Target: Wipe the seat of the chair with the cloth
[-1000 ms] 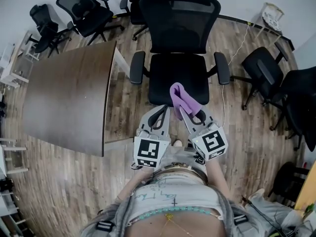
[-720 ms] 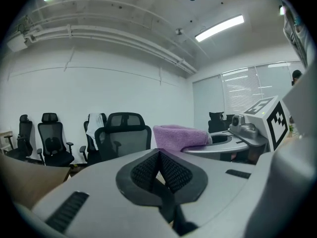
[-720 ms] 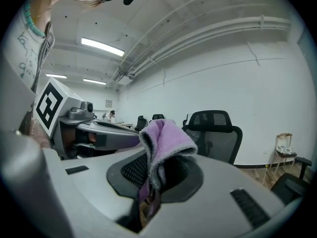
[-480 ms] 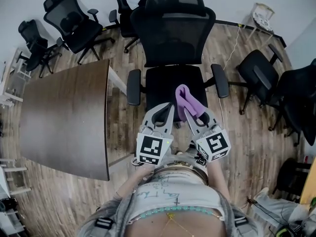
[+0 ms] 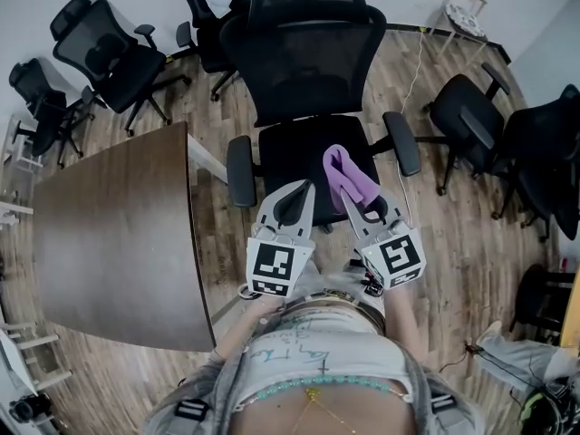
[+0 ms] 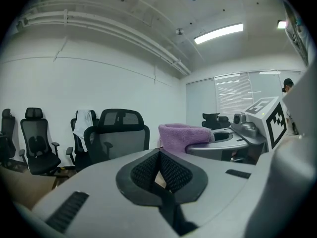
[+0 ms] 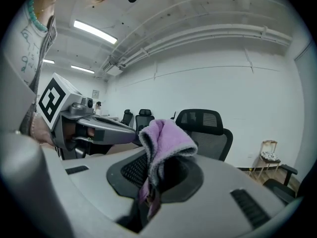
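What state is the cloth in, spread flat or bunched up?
Bunched up: the cloth is a folded wad pinched in the right tool, its loop standing above the jaws, not laid flat.

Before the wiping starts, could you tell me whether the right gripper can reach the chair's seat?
Probably yes: the right gripper, shut on the purple cloth, is at the front of the seat, and nothing lies between.

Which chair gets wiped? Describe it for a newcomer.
Start at the brown table; just right of it stands a black mesh-back chair, facing the person. Unlike the other black chairs near the walls, it has the purple cloth held over its seat by the right gripper.
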A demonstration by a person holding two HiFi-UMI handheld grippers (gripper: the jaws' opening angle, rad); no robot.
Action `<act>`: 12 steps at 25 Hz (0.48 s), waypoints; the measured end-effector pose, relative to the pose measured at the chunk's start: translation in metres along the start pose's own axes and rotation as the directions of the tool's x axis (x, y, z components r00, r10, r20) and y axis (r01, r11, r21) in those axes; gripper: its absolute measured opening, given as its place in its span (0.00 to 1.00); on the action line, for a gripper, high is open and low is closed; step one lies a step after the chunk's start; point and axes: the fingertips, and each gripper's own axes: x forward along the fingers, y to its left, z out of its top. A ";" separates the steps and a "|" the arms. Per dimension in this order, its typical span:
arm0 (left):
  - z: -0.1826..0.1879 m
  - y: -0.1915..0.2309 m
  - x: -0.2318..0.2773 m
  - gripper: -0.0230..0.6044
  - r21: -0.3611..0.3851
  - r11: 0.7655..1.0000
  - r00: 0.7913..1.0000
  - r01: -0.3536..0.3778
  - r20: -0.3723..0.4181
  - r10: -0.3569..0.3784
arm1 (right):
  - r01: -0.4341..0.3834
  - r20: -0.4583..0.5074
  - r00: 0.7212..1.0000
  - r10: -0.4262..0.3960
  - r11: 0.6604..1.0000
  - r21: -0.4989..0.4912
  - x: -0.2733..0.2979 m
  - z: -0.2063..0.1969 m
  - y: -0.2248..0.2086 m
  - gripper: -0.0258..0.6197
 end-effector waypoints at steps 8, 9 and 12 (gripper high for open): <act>-0.005 0.012 0.015 0.04 -0.004 1.000 1.000 -0.007 -0.023 0.007 | 0.012 0.003 1.000 -0.013 1.000 0.007 0.009 0.001 -0.014 0.11; -0.005 0.013 0.017 0.04 -0.005 1.000 1.000 -0.013 -0.027 0.013 | 0.010 0.001 1.000 -0.010 1.000 0.015 0.010 0.001 -0.017 0.11; -0.005 0.018 0.026 0.04 -0.011 0.999 0.998 -0.044 -0.036 0.044 | -0.012 0.003 1.000 0.012 1.000 0.019 0.019 -0.001 -0.028 0.11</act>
